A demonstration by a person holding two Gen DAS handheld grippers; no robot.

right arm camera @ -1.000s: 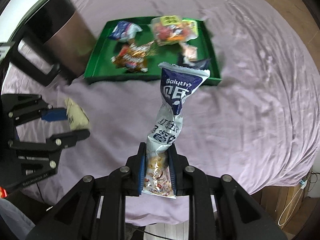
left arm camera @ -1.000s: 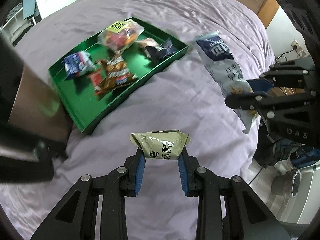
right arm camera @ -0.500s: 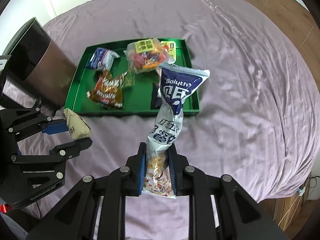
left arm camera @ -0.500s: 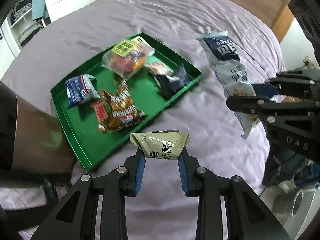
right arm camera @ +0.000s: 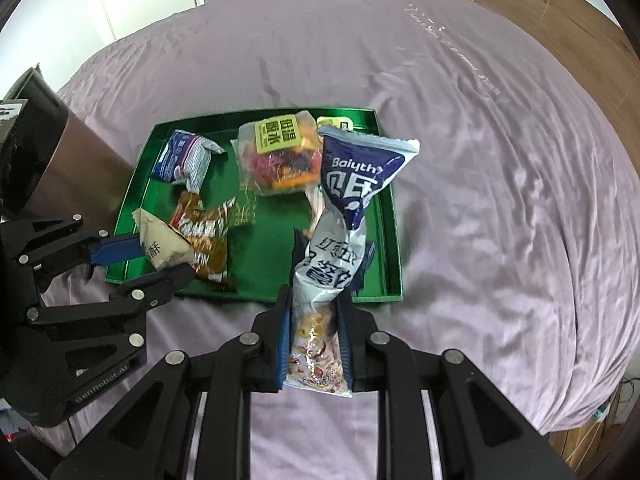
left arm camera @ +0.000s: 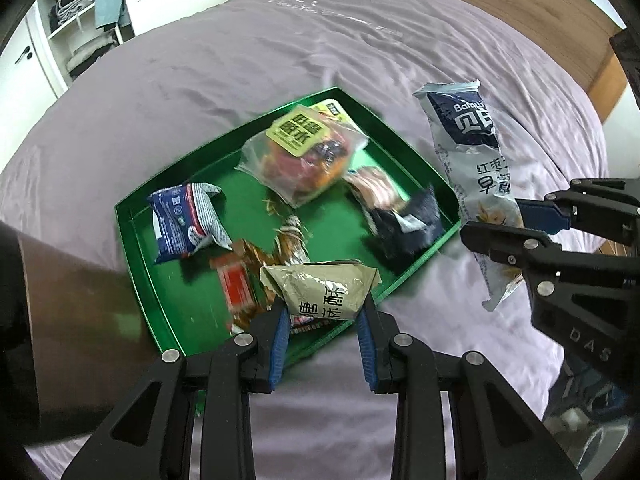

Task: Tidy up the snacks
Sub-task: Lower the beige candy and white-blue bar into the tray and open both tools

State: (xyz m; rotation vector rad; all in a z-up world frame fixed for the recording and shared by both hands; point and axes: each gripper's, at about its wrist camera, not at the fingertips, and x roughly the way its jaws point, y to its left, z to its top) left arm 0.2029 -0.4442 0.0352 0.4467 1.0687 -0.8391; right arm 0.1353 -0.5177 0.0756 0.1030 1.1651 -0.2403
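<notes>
Snacks in both grippers, green tray (left arm camera: 136,240) on the bed (left arm camera: 280,40) just ahead. Left gripper (left arm camera: 322,336) jaws clamped on an olive packet (left arm camera: 324,292), hanging over the tray's near edge. Right gripper (right arm camera: 316,344) jaws clamped on the lower end of a long blue-white bag (right arm camera: 344,208), long axis upright, over the tray's near right corner. Left is further in over the tray. Against the earlier frames, both packets were short of the tray over bare bed; grips unchanged.

Brown snack packet (left arm camera: 256,280) partly hidden
</notes>
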